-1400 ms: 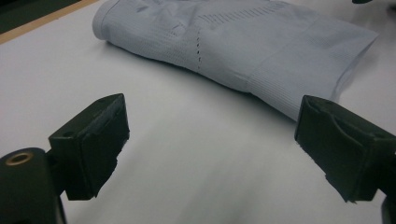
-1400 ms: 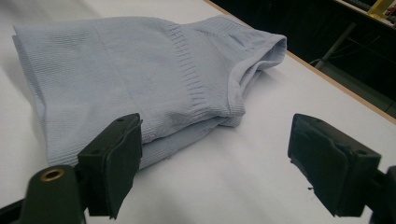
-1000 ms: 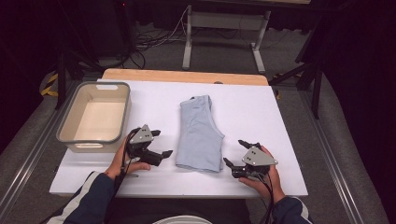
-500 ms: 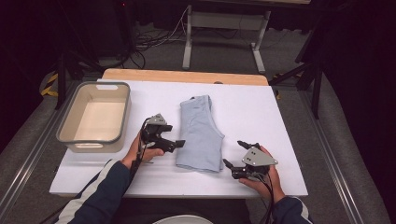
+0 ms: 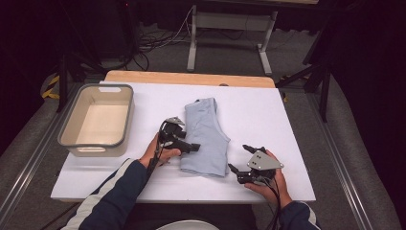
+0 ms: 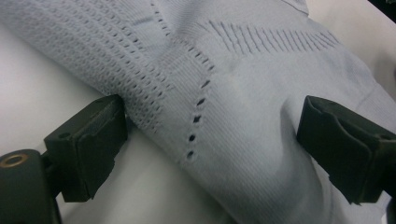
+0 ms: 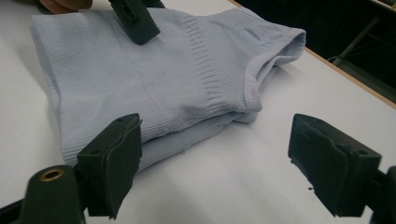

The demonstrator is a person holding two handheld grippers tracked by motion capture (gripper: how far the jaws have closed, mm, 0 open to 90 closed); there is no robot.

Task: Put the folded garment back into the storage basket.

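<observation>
— What's the high view giving you?

— I see the top [image 5: 206, 136], folded, pale blue, lying mid-table on the white board [image 5: 297, 115]. My left gripper [image 5: 190, 146] sits at its left edge, one jaw tip over the cloth. My right gripper [image 5: 242, 159] rests just off the top's near right corner, jaws spread. A grey bin [image 5: 95, 120] stands well apart at the far left.

— And the left gripper view?

— Jaws released and wide. The top [image 6: 243, 93] lies between them: the left jaw sits on the board right against the knit edge, the right jaw over the fabric. Nothing is pinched.

— Right gripper view?

— Also wide apart, grasping nothing. The top [image 7: 154, 79] lies ahead of the jaws, its folded edge near the left one; the right one is over bare board. Farther off, the left gripper's jaw tip [image 7: 135, 21] is on or just above the cloth; I cannot tell which.
</observation>
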